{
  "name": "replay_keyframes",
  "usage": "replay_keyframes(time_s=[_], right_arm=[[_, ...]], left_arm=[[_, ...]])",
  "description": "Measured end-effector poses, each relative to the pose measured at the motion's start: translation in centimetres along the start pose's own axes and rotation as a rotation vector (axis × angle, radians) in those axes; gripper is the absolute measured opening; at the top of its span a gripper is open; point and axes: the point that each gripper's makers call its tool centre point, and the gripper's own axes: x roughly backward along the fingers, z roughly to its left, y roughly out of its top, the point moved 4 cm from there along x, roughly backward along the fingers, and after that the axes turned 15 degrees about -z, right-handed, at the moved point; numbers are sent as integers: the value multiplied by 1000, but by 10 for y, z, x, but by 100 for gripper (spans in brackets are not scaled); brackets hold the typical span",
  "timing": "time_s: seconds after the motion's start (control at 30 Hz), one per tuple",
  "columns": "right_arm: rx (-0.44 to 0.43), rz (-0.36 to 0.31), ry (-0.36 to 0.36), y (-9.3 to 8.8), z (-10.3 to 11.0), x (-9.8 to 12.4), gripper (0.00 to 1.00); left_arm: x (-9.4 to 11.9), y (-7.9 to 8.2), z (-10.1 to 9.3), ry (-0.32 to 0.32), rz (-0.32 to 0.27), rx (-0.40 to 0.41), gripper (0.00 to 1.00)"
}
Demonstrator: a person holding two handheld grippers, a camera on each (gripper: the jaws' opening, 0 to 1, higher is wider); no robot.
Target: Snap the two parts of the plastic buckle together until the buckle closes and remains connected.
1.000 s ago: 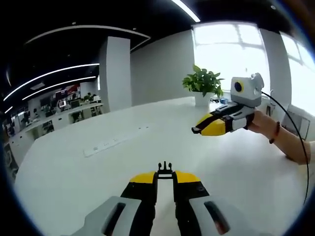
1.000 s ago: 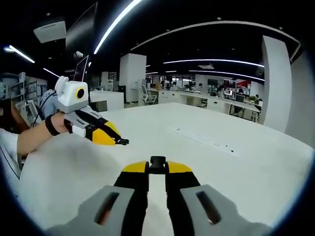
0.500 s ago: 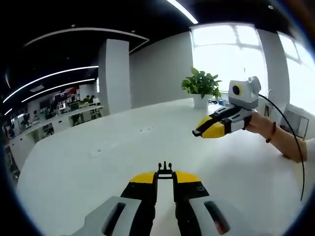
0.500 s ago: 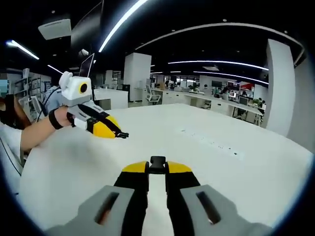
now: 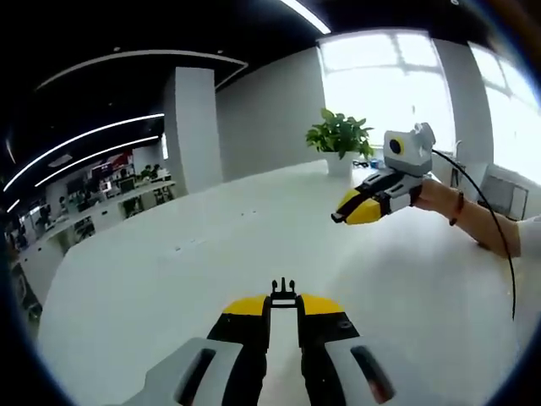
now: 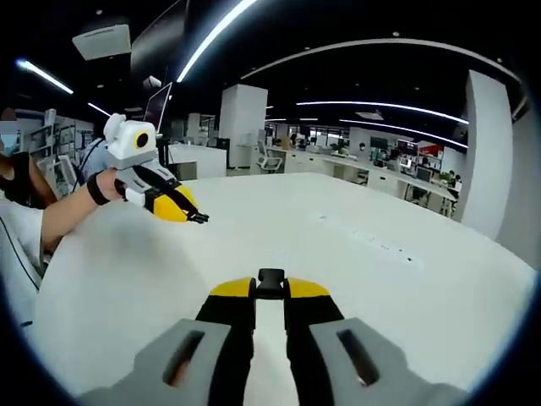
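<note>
In the left gripper view my left gripper (image 5: 283,298) is shut on a small black pronged buckle part (image 5: 283,291) that sticks out past its yellow tips, above the white table (image 5: 186,279). My right gripper (image 5: 338,216) comes in from the right, held up by a hand, jaws together. In the right gripper view my right gripper (image 6: 270,283) is shut on the black buckle socket part (image 6: 270,278). My left gripper (image 6: 200,218) shows at the left, raised over the table (image 6: 355,279), with a black tip at its end. The two grippers are well apart.
A potted plant (image 5: 341,139) stands at the table's far edge by bright windows. A flush socket strip (image 6: 372,245) lies in the tabletop. A person's forearm (image 6: 63,216) and a cable (image 5: 507,262) show. Office desks and a white pillar (image 5: 190,127) stand behind.
Both views have tilted upward a little. Each gripper appears smaller and higher in the other's view, so the two have drawn slightly further apart. Both stay shut on their parts.
</note>
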Motion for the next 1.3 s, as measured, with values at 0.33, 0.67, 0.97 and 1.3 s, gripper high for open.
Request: replay_keyframes(time_s=[0.33, 0.67, 0.97, 1.3], right_arm=[[-7, -25, 62, 5, 19, 6, 12], [27, -18, 97, 5, 37, 19, 12], [33, -17, 138, 4, 60, 29, 12], [20, -32, 162, 1, 63, 22, 12]], left_arm=[[10, -1, -8, -24, -3, 1, 11], [24, -3, -32, -79, 3, -10, 11], [32, -11, -57, -114, -2, 3, 11], [27, -14, -55, -137, -10, 35, 11]])
